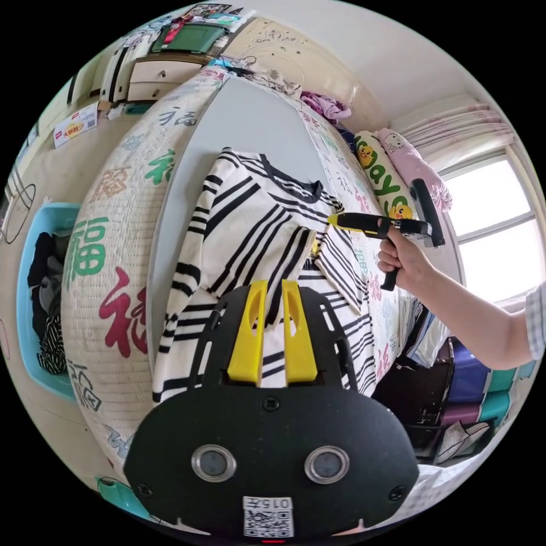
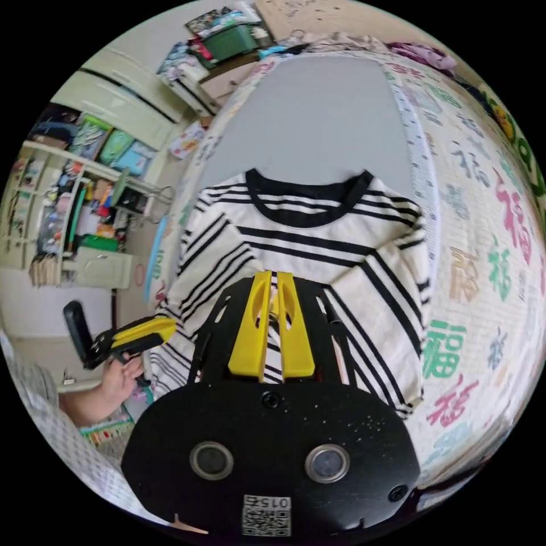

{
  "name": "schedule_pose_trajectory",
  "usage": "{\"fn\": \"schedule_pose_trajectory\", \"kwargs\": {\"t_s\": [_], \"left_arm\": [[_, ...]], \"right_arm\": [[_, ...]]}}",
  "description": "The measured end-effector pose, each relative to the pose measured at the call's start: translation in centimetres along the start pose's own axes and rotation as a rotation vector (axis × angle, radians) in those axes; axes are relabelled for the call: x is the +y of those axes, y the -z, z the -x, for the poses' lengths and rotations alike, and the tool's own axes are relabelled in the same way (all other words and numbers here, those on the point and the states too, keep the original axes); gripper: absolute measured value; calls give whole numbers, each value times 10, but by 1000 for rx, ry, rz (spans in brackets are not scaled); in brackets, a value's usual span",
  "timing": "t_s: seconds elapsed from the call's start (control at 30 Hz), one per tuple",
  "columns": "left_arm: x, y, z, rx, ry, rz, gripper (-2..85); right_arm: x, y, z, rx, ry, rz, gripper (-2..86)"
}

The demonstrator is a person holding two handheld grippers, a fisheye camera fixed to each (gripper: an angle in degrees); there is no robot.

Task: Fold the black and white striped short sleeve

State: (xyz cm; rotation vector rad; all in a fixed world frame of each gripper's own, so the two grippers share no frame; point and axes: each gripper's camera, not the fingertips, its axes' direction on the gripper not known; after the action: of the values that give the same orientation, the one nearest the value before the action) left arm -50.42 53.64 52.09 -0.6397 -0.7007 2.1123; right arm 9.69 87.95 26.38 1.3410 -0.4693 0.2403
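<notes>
A black and white striped shirt (image 2: pixel 318 250) lies flat on a grey board (image 2: pixel 318 119) on top of a bed covered with a printed mat (image 1: pixel 108 250).

At the far left, beside the bed, a blue basket (image 1: pixel 28 296) holds dark clothes. The left hand-held gripper (image 1: pixel 274 284) hovers over the near hem of the shirt, its yellow jaws a narrow gap apart with nothing between them. Right of it, the shirt's right sleeve is turned in over the chest. The right hand-held gripper (image 1: pixel 333 220), held in a person's hand (image 1: pixel 401 264), points at that folded sleeve; in the right gripper view its jaws look nearly closed, but whether they pinch cloth I cannot tell.

This looks like the sleeve-folding step, partly done. The next move probably calls for turning in the other sleeve, then lifting the hem toward the collar.

Pillows (image 1: pixel 392 176) lie at the far right, well apart from the shirt. Nothing blocks the fold.
</notes>
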Motion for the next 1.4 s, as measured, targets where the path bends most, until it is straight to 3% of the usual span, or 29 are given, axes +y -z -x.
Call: {"fn": "schedule_pose_trajectory", "kwargs": {"t_s": [0.07, 0.2, 0.33, 0.47, 0.57, 0.7, 0.83, 1.07, 1.23, 1.4], "left_arm": [[-6, -11, -6, 0, -8, 28, 51], [-5, -42, -19, -117, -61, 177, 47], [-13, -41, -28, -135, -133, 282, 45], [-70, -6, -29, -168, -221, 151, 67], [-127, 5, -15, -152, -178, 60, 86], [-176, -19, 1, -181, -92, 58, 95], [-186, -54, 2, -196, -84, 176, 96], [-174, -70, -3, -316, -112, 254, 8], [-171, -46, -23, -334, -122, 166, -2], [-157, 3, -61, -326, -255, -9, -2]], "right_arm": [[1, -8, 8, -63, 93, 54, 17], [13, -43, 14, 20, 186, 238, 3], [22, -31, -2, 13, 204, 271, 1], [20, 16, -48, 139, 145, 163, 18], [5, 46, -98, 258, 28, 53, 102], [-14, 53, -157, 163, -115, 35, 136], [-18, 34, -178, 142, -154, 116, 127], [-3, 29, -190, 173, -150, 178, 9], [11, 51, -186, 237, -101, 138, -4], [35, 104, -182, 239, -84, -42, -5]]}}
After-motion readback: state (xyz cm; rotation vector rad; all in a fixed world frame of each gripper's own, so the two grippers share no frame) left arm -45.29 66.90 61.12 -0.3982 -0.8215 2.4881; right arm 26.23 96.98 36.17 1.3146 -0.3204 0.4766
